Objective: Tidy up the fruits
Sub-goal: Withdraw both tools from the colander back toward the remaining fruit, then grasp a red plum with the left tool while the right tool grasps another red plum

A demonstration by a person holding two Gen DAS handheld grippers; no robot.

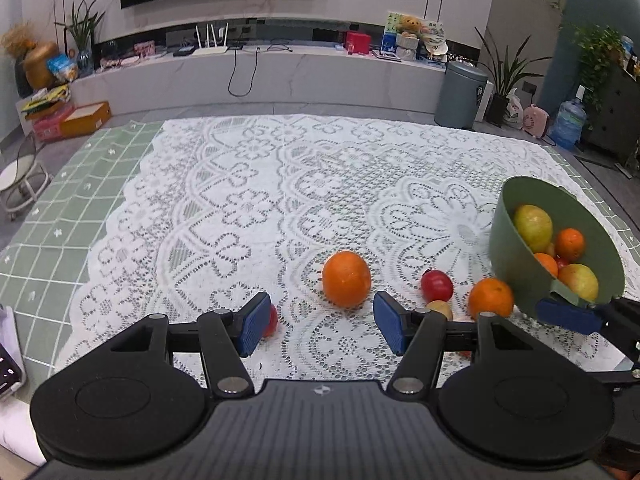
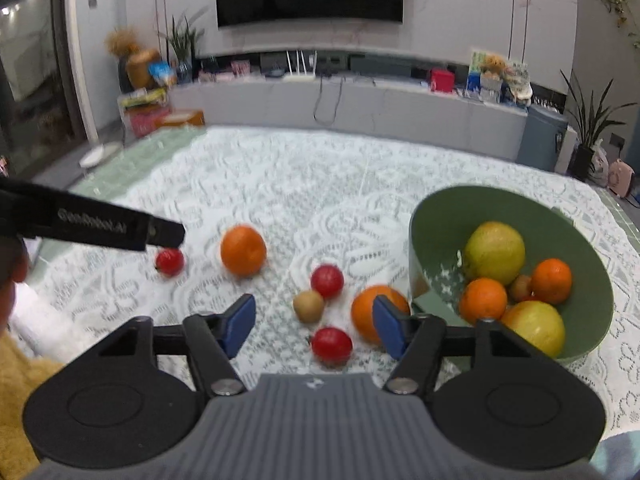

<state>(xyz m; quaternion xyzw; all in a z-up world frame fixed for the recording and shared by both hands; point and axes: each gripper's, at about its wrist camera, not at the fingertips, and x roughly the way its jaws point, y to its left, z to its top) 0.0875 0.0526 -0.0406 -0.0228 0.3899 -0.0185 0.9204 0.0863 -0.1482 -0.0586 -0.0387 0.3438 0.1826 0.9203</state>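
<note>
Loose fruit lies on the white lace cloth [image 1: 248, 184]. My left gripper [image 1: 322, 322] is open just short of a big orange [image 1: 346, 279]; a small red fruit [image 1: 273, 320] peeks out beside its left pad. In the right wrist view my right gripper [image 2: 315, 327] is open, low over a red fruit [image 2: 332, 344], which no pad touches. A brown kiwi-like fruit [image 2: 308, 306], another red fruit [image 2: 327, 281] and an orange [image 2: 374, 312] lie just ahead. The green bowl [image 2: 436, 232] at the right holds yellow-green fruits and small oranges.
Green checked cloth [image 1: 80, 184] shows past the lace at the left edge of the table. A phone-like device [image 1: 8, 368] lies at the near left. A yellow sleeve [image 2: 16, 384] is at lower left. Beyond the table stand a low bench, a grey bin [image 1: 460, 96] and plants.
</note>
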